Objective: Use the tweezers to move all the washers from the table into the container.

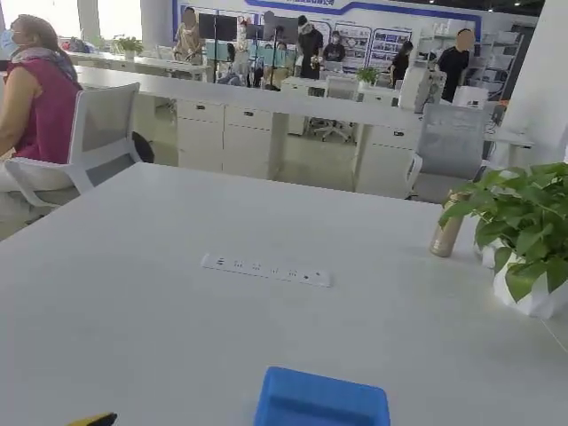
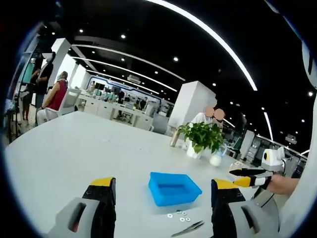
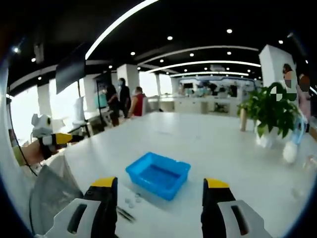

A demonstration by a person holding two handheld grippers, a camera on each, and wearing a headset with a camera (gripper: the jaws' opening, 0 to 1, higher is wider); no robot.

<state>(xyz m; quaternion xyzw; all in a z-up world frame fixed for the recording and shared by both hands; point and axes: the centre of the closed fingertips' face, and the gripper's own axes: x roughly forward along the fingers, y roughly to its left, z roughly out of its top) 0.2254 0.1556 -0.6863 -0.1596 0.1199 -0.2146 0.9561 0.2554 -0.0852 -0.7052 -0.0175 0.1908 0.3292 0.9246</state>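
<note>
Spread, empty: left tongs [image 2: 162, 182], right tongs [image 3: 159, 182]. Thin metal tweezers [image 2: 188, 228] lie at 5 o'clock from blue plastic container [image 2: 174, 188], beside small silver washers [image 2: 179, 214]; clumsy pickup could scatter them.

Blue container [image 1: 321, 401] half off bottom edge

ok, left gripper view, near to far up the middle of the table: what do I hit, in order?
tweezers → washers → blue container → potted plant
</note>
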